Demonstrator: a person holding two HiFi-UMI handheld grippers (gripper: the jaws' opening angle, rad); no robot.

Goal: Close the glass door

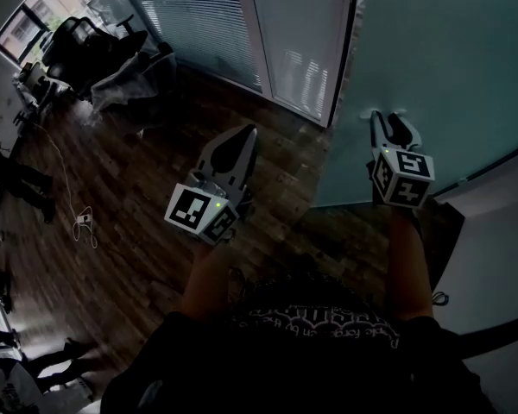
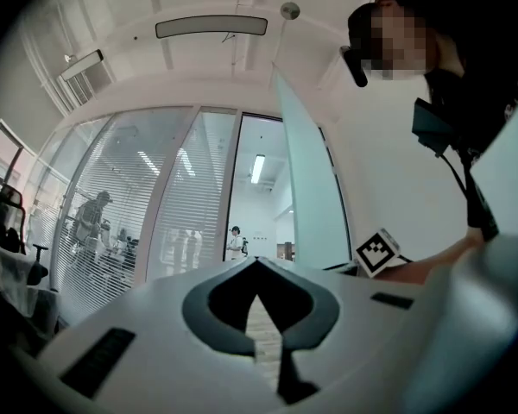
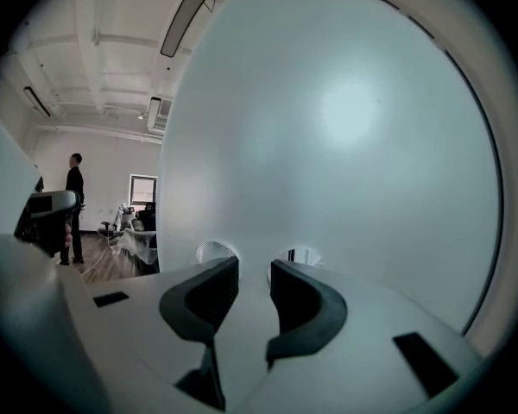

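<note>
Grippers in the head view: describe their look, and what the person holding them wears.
The left gripper and right gripper match: pale grey tapering shells, dark-lined fingers, each carrying a white cube with black square markers. The person wears a dark top with pale lettering.

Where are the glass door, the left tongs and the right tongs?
glass door (image 1: 440,50), head view, on the bare frosted panel.
left tongs (image 2: 257,263), left gripper view, where the closed tips meet.
right tongs (image 3: 252,266), right gripper view, in the gap between the parted tips.
</note>
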